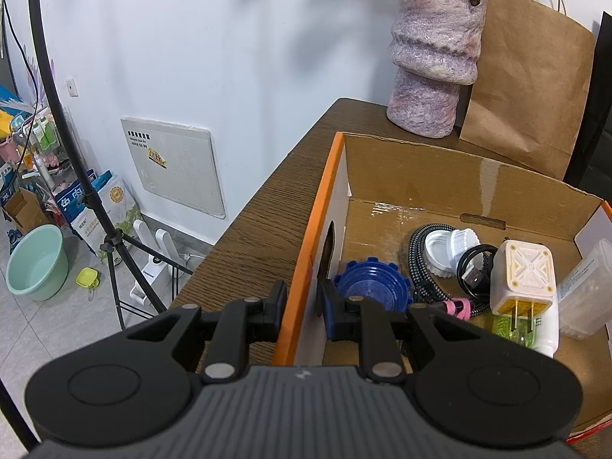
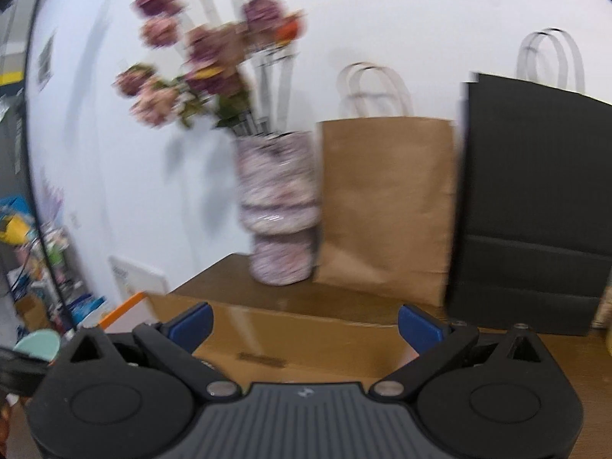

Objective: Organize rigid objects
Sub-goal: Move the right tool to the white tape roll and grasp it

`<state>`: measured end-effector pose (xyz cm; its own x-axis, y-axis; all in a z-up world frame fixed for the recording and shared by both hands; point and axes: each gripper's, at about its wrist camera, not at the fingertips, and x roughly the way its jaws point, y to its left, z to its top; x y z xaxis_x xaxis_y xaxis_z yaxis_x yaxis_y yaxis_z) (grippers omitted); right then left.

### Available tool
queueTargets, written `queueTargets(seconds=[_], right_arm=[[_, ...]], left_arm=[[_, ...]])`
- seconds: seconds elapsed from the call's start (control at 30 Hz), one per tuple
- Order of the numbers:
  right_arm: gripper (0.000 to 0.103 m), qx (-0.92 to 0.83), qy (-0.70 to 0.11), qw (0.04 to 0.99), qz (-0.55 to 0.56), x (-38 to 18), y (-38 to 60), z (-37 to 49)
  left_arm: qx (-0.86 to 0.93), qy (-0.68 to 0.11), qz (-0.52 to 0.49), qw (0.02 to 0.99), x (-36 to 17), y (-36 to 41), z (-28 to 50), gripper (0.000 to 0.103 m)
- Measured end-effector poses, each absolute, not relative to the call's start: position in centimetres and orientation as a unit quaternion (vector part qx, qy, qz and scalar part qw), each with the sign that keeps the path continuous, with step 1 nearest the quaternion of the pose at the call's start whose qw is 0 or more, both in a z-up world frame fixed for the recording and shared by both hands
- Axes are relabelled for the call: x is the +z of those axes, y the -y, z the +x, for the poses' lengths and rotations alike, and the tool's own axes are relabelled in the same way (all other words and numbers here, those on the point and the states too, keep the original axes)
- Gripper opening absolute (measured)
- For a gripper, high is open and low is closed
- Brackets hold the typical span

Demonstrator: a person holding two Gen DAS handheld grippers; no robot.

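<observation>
An open cardboard box [image 1: 451,176] with an orange rim stands on the wooden table [image 1: 267,214]. Inside lie a blue toothed lid [image 1: 373,281], a braided cable [image 1: 420,264], a white lid [image 1: 443,248], a white plug adapter [image 1: 524,279], a clear plastic case [image 1: 585,290] and a white bottle with green print [image 1: 535,332]. My left gripper [image 1: 303,306] straddles the box's left wall, one finger outside, one inside, closed on it. My right gripper [image 2: 305,325] is open and empty above the box's far wall [image 2: 306,329]; that view is blurred.
A mottled pink vase [image 1: 432,57] with dried flowers [image 2: 206,61], a brown paper bag [image 1: 531,88] and a black bag [image 2: 535,206] stand behind the box against the wall. A tripod [image 1: 111,237], a green basin [image 1: 36,264] and clutter sit on the floor left of the table.
</observation>
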<state>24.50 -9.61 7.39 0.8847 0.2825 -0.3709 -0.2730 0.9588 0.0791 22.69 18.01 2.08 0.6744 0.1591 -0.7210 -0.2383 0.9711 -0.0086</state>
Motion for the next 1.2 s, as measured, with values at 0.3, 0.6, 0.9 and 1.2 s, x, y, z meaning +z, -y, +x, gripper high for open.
queueTargets(seconds=[0.3, 0.6, 0.9, 1.2], right_arm=[[0.103, 0.055, -0.207, 0.976, 0.027, 6.0, 18.3, 25.7], [0.101, 0.064, -0.286, 0.956, 0.013, 1.4, 22.4, 28.0], [0.083, 0.135, -0.33, 0.931, 0.074, -1.5, 22.8, 29.4], [0.017, 0.217, -0.327, 0.906, 0.156, -1.7, 23.4, 29.4]], left_arm=[[0.11, -0.388, -0.048, 0.914, 2.1, -17.9, 22.7, 0.02], [0.112, -0.388, -0.046, 0.914, 2.0, -17.7, 22.8, 0.02], [0.111, -0.388, -0.048, 0.914, 2.0, -17.7, 22.7, 0.02], [0.111, -0.388, -0.048, 0.914, 2.0, -17.7, 22.7, 0.02]])
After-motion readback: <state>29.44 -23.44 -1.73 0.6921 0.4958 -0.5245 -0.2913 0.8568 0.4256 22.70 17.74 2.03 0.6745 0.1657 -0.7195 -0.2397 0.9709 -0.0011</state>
